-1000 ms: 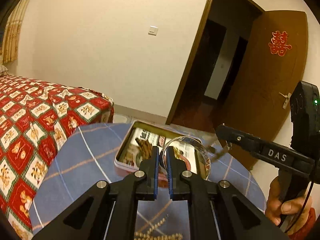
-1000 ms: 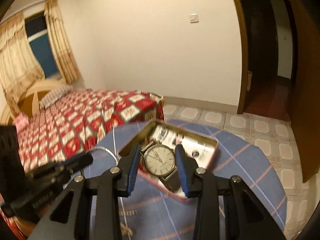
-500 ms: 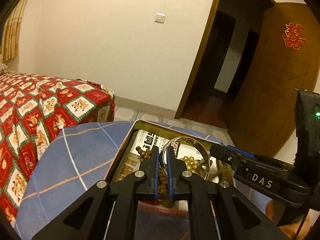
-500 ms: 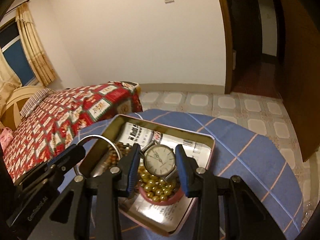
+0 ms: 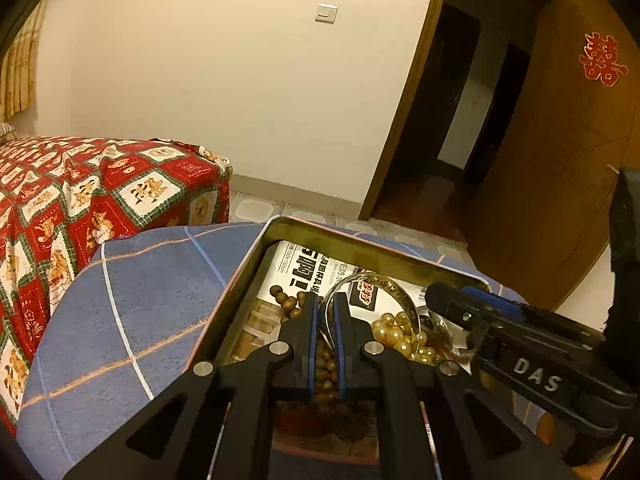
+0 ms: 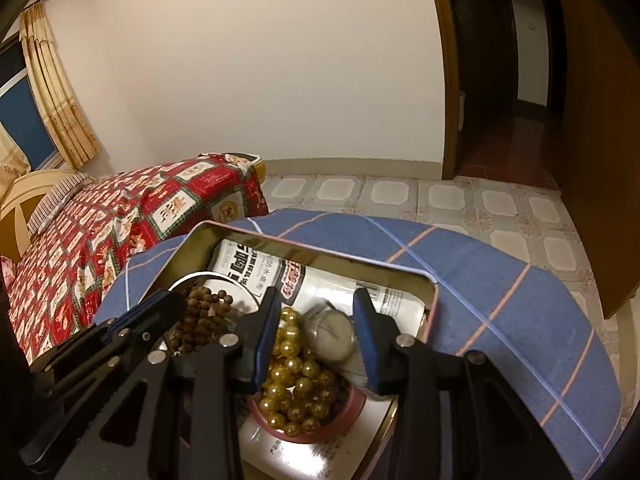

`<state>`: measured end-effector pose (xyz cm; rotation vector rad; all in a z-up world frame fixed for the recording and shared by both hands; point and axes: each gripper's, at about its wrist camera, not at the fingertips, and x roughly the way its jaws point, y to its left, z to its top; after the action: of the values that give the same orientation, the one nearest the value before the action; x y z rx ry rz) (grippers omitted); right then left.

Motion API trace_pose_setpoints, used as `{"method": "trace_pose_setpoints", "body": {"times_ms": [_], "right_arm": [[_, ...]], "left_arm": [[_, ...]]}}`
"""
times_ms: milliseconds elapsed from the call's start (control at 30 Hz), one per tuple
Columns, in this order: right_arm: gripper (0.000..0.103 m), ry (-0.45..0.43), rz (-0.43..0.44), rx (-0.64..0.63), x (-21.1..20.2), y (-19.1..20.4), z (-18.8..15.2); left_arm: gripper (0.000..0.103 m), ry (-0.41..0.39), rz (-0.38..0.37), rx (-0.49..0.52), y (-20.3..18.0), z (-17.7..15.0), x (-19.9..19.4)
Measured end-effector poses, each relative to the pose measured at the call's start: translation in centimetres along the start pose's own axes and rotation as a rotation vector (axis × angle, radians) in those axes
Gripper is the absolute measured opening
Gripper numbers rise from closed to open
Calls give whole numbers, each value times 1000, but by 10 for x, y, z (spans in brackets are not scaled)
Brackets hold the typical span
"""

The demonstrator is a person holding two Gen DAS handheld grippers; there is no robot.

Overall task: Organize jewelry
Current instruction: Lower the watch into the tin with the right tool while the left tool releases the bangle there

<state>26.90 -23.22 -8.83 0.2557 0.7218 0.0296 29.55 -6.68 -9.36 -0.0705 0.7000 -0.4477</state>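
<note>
Bed [image 5: 80, 200] with red patterned cover fills left of frame in both views

Table, blue checked cloth [image 6: 500, 300], lower centre

Open tin [image 6: 304, 254] on the cloth, lined with printed paper; both grippers reach into it

Left gripper [image 5: 326, 312], lower centre of left view: jaws narrow, clamped on the rim of a clear bangle [image 5: 400, 292], which stands on edge over the tin's middle

Right gripper [image 6: 316, 328], lower centre of right view: jaws have just been opening; watch [image 6: 330, 332] lies between them on the tin's contents, blurred, pads apparently clear of it

Gold beads [image 6: 296, 392] heaped in a small pink dish, just left of the watch

Brown beads [image 6: 204, 312] at the tin's left side
</note>
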Motion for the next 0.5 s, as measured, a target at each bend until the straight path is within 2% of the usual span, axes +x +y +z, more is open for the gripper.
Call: {"method": "trace_pose_setpoints", "body": {"times_ms": [67,200,233,267,333,367,500], "right_arm": [[50,-5,10,6,0,-1,0],[54,-36,21,30,-9,-5,1],[54,-44,19,34,-10,-5,1],[54,-56,13,41,-14,-7,0],[54,-65,-5,50,-16,-9,-2],[55,-64,-11,50,-16,-9,-2],[60,-76,-17,73,-23,-14,-2]], "left_arm": [[7,1,14,20,-3,-2,2],[9,12,20,42,-9,-2,2],[16,14,9,38,-9,-2,2],[38,19,-1,25,-8,-2,1],[71,20,13,8,-8,-1,0],[74,4,32,9,-7,-1,-3],[74,-18,25,0,-6,1,-15]]}}
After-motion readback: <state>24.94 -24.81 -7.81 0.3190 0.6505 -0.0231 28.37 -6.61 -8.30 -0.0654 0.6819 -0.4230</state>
